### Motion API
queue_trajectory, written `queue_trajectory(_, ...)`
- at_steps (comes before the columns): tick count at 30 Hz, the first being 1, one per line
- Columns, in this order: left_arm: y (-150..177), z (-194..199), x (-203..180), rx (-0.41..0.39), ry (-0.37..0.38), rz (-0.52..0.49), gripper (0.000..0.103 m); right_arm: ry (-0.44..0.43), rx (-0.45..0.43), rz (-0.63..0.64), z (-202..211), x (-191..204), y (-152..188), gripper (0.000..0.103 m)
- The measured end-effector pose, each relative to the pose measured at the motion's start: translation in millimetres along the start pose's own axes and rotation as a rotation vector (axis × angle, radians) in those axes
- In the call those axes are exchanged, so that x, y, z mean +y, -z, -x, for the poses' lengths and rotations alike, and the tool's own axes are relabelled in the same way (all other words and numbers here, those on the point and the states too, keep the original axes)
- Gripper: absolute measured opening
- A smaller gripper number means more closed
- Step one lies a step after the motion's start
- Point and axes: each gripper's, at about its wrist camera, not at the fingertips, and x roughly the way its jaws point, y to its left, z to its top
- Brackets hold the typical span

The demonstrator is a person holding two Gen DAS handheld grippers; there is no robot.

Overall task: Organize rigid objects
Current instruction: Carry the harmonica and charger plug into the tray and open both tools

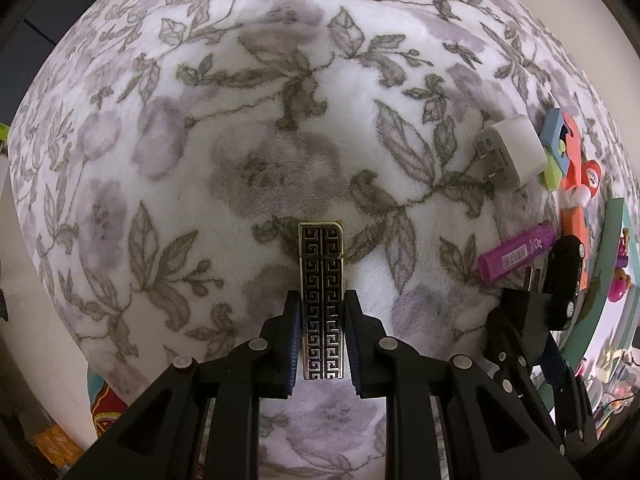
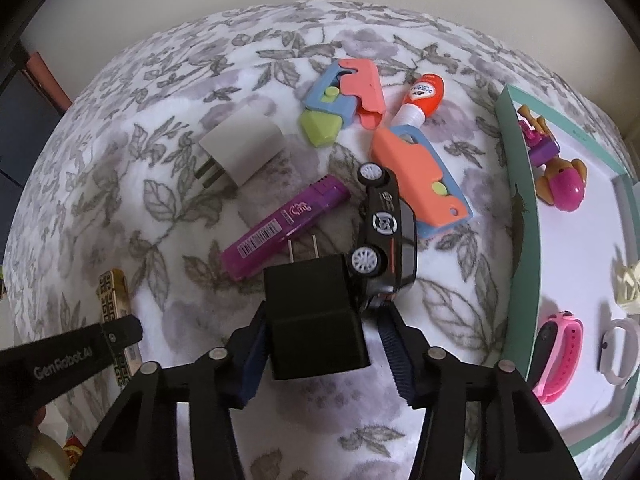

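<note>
My left gripper (image 1: 322, 312) is shut on a black-and-silver patterned lighter (image 1: 322, 280), held lengthwise over the floral blanket (image 1: 200, 140). The lighter (image 2: 114, 292) and the left gripper's finger (image 2: 116, 336) also show at the left of the right wrist view. My right gripper (image 2: 324, 332) has a black plug adapter (image 2: 316, 320) between its fingers; the left pad touches it, the right pad stands a little off. A black toy car (image 2: 386, 240) lies on its side against the adapter. A purple lighter (image 2: 280, 228) and a white charger (image 2: 244, 148) lie beyond.
Coral-and-blue toy cutters (image 2: 420, 184) (image 2: 344, 100) and an orange tube (image 2: 424, 96) lie further back. A teal-rimmed white tray (image 2: 520, 208) at the right holds a pink toy figure (image 2: 560, 180), a pink wristband (image 2: 560, 356) and a white band (image 2: 618, 352). The blanket's edge falls off at the left.
</note>
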Motion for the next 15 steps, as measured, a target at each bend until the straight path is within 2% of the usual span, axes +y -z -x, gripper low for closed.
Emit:
queue_trajectory(1,0.1,0.1,-2.1,-0.002,-0.006,-0.005,0.022,0.002,0.001,0.0,0.4,-0.9,0.3,0.048)
queue_trajectory(8,5.8,3.4,-19.4,-0.029,-0.063,-0.055,0.022,-0.045,0.02,-0.015,4.5,-21.5,10.1,0.047)
queue_trajectory(15,13.1,5.4,-42.2,-0.064,-0.137,-0.114,0.022,-0.045,0.04,0.003,10.9,-36.4,28.9,0.047)
